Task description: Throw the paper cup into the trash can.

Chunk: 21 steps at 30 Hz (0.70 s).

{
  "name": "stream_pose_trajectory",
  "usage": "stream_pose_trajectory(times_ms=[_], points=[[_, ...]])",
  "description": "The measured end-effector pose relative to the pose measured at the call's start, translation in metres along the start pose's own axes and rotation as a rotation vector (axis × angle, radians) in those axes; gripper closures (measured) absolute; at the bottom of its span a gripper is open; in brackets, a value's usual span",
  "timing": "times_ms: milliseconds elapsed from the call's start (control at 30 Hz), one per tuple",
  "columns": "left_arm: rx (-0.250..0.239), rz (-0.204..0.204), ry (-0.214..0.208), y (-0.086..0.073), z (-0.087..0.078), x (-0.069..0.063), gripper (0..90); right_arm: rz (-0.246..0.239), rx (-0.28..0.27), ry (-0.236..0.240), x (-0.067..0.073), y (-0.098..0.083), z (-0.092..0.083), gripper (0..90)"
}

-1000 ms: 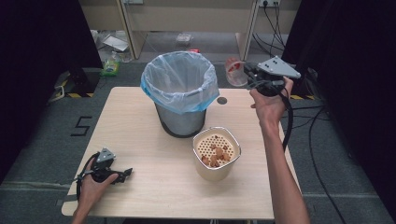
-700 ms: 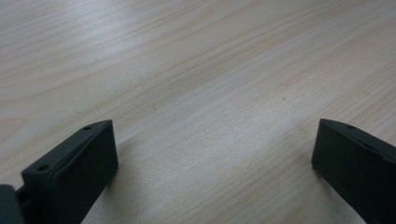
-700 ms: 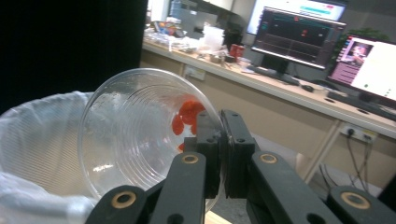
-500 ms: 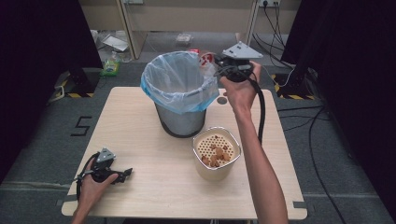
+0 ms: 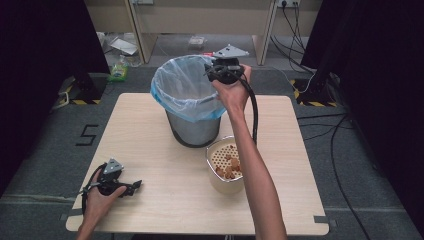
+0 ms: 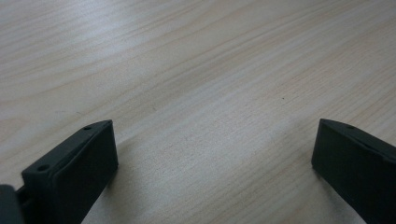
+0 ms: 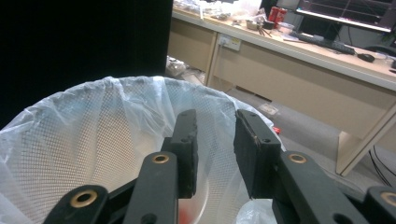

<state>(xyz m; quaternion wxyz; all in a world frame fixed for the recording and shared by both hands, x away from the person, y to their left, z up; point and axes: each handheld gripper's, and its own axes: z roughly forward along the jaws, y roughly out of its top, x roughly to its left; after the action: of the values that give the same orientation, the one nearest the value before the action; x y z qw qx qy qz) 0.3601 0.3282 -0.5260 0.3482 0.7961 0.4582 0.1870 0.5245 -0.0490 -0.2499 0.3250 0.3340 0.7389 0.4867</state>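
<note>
Since a second ago the right gripper [image 5: 212, 73] has swung in from beyond the table's far right corner to hang over the bin [image 5: 192, 100], and its jaws have just been opening; in the right gripper view they stand a little apart with nothing between them, the mesh wall and clear liner [image 7: 88, 135] of the bin showing through the gap. A red scrap [image 7: 184, 215] lies low in the bin, right under the jaws; whether it is what they let go I cannot tell. The left gripper [image 5: 131, 186] has kept still at the table's near left corner, jaws spread wide over bare wood [image 6: 196, 93] and empty. The rest of the work, small brown pieces [image 5: 229, 167], sits in the perforated pot [image 5: 225, 175] under the right forearm, nearer the person than the bin. From here the likeliest trouble is the liner: its loose edge stands just beside the right jaws, so a low pull back could snag it and drag it off the rim or tip the bin. The forearm also passes close over the pot, so a dropped elbow could knock it over. The right arm is stretched far forward, wrist bent, jaws pointing down and away into the bin; the left hand rests low, its jaws lying level toward the middle of the table.
</note>
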Motion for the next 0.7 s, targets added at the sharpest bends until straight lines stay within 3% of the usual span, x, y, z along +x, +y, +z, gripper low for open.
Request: stream_pose_trajectory(times_ms=[267,500,700], points=[[-0.001,0.000,-0.001,0.000,0.000,0.000,0.0,0.044,0.000,-0.034,-0.025,-0.010,-0.031,57.4],[-0.001,0.000,-0.001,0.000,0.000,0.000,0.0,0.061,0.029,-0.075,-0.052,-0.030,-0.059,52.1],[0.000,0.001,-0.001,0.000,0.000,0.000,0.0,0.074,0.056,-0.097,-0.065,-0.050,-0.078,47.9]])
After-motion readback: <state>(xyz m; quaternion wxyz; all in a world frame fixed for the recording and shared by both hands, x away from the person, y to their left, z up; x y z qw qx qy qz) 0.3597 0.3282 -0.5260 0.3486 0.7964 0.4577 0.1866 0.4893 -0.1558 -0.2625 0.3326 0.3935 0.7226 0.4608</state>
